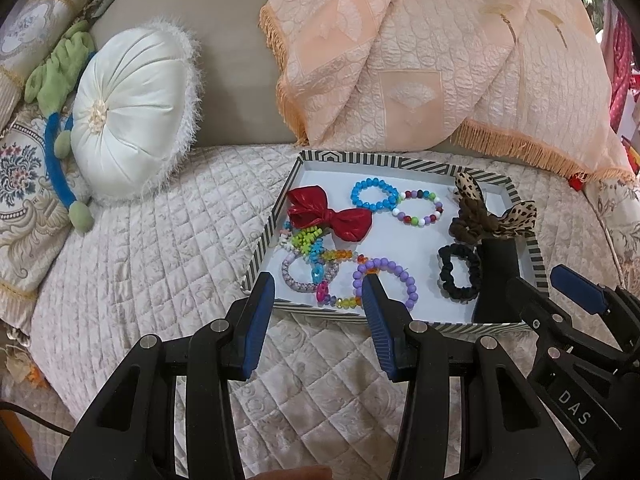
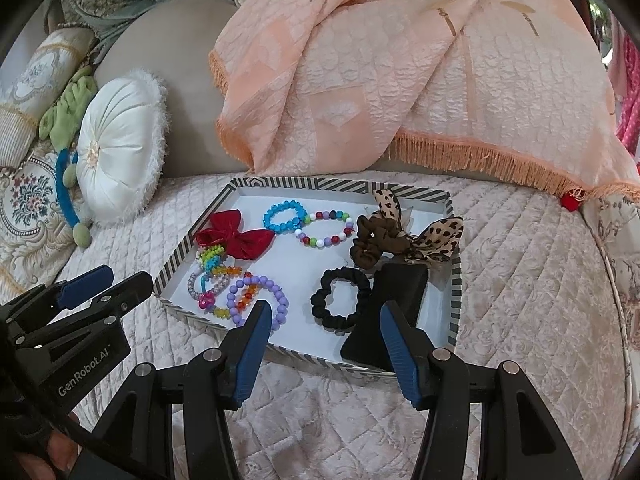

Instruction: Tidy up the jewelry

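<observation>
Lettering first: we read "DAS" in pale capitals on the black body of the right gripper (image 1: 532, 276) where it enters the left wrist view, and "GenRobot.AI" on the side of the left gripper (image 2: 116, 278) in the right wrist view.

We take the striped tray (image 1: 264, 236) as our landmark; it rests on a quilted bedcover (image 1: 140, 264). The left gripper (image 1: 318, 286) hangs over the tray's near-left corner, its blue fingers (image 1: 260, 304) spread apart with nothing between them; we see no contact with the purple bead bracelet (image 1: 408, 284) just beyond its right fingertip. The right gripper (image 2: 326, 314) hangs over the tray's near edge, fingers (image 2: 256, 332) likewise parted and empty, framing the black scrunchie (image 2: 340, 308) and a black block (image 2: 380, 316) in the tray's near-right part; whether a fingertip grazes the block we cannot tell.

Inside the tray, a red bow (image 1: 328, 216) lies by the left wall, with a tangle of multicoloured bracelets (image 1: 312, 256) just in front of it. A blue bead bracelet (image 1: 374, 194) and a mixed-colour bead bracelet (image 1: 420, 208) sit side by side toward the tray's far wall. A brown scrunchie with leopard-print bow (image 1: 480, 220) sits against the right wall. A white round cushion (image 1: 128, 120) stands left of the tray, and a peach fringed throw (image 1: 400, 60) is draped behind it.
</observation>
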The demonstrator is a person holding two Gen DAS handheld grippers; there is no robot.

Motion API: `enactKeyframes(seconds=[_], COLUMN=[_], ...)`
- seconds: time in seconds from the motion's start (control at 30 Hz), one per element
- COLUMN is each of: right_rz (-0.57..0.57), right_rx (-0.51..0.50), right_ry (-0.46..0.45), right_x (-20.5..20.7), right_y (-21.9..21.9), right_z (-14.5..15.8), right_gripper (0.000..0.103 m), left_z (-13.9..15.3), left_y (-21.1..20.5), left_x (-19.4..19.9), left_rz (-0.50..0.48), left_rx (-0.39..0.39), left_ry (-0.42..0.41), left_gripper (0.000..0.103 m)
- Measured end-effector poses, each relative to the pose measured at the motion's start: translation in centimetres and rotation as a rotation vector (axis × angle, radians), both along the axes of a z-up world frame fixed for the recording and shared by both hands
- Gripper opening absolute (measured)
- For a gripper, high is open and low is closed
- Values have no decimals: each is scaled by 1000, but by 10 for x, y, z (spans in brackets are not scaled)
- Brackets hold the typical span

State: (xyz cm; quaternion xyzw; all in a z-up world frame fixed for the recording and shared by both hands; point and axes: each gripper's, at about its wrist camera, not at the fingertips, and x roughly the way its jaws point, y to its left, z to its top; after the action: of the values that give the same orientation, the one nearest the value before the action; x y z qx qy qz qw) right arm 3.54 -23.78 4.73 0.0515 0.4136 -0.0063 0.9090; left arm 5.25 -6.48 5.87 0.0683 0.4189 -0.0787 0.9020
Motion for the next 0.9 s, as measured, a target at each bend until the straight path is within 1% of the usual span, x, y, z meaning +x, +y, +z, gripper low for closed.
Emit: enactKeyframes(seconds=[0.9], right_rz=[4], right_rx=[-4], right_ry=[8], right_x=[2], right_y=[2], right_z=[-1], right_gripper=[55], left_z=[-2], left_y=[0], left_x=[0], left_rz=[2], left_rx=[4], left_ry=[5], left_gripper=[45])
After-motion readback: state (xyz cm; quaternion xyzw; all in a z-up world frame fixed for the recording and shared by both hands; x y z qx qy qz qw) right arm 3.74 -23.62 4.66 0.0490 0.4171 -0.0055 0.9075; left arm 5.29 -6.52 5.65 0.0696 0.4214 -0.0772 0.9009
